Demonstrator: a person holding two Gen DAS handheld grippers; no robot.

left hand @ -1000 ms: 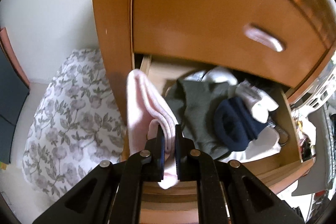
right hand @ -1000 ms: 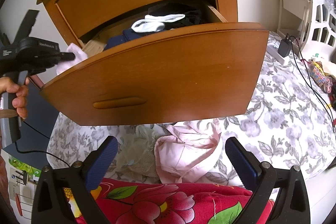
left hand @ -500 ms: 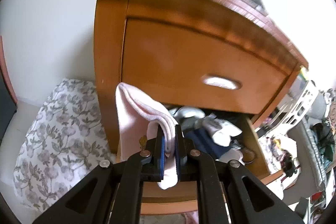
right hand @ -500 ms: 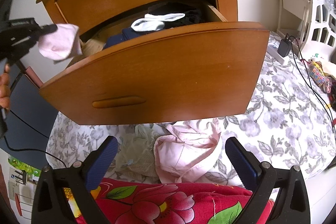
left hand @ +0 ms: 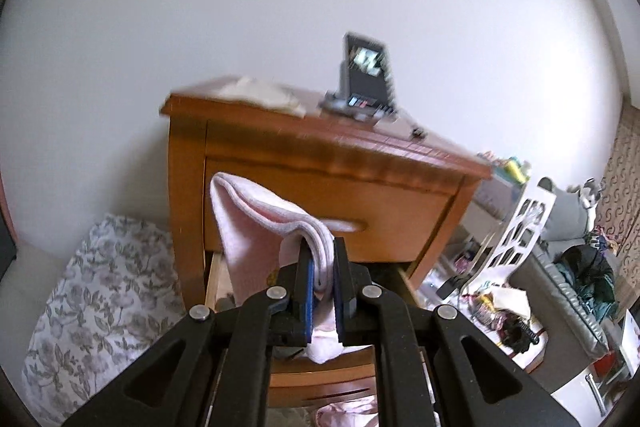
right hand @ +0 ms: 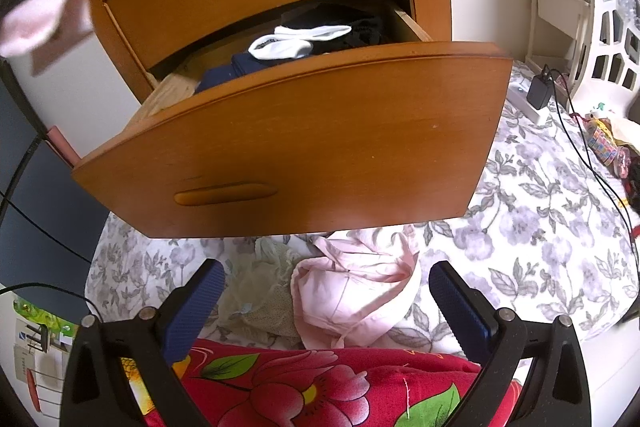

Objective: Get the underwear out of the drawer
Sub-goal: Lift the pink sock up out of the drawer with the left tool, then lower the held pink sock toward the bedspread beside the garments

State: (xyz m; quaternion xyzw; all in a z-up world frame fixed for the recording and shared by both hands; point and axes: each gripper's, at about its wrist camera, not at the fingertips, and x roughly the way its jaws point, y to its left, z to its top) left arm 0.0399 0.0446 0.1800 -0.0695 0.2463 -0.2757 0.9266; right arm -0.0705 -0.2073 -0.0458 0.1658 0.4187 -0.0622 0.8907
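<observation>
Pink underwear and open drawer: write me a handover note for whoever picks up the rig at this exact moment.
Left gripper: shut on the folded pink underwear, held in the air in front of the dresser's upper drawer front, clear of the open drawer.
Right gripper: open, empty, over the pink garment on the floral bedding.
Done: one piece is out of the drawer.
Left: set it down. White socks and dark clothes remain inside; whether more underwear is there cannot be told.

Open drawer (right hand: pixel 304 147) above splayed right gripper (right hand: pixel 326 301) (pink underwear (right hand: pixel 44 15) aloft, upper left).
</observation>
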